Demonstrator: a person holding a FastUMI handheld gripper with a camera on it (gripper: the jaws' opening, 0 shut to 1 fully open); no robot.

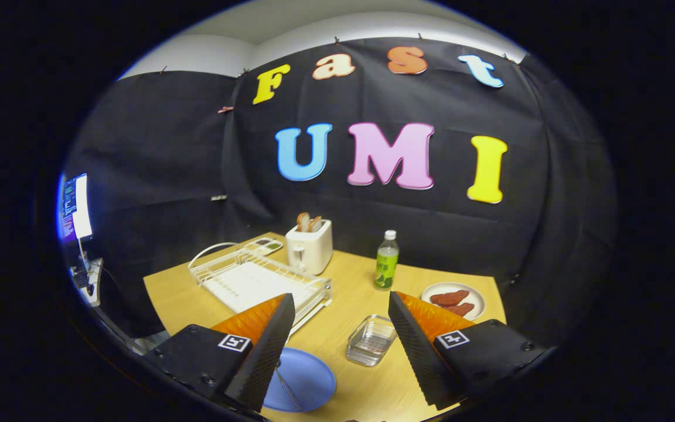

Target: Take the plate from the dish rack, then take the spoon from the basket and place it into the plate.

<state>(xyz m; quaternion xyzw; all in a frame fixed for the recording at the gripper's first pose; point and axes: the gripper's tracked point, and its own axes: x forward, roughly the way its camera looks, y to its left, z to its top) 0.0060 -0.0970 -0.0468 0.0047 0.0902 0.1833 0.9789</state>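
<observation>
Jaws of the gripper (340, 328) spread wide above the blue plate (308, 381) holding the spoon (288, 390).

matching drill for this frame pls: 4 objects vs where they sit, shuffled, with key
Things:
1. round blue plate
2. clear square glass basket
3. green plastic bottle with white cap
4. white toaster with toast

Places:
A. behind the white wire dish rack, near the wall
B. between the open gripper fingers
C. beside one finger, holding a metal spoon
D. upright, beside the white plate of reddish food

Pairs: 1-C, 2-B, 3-D, 4-A
</observation>
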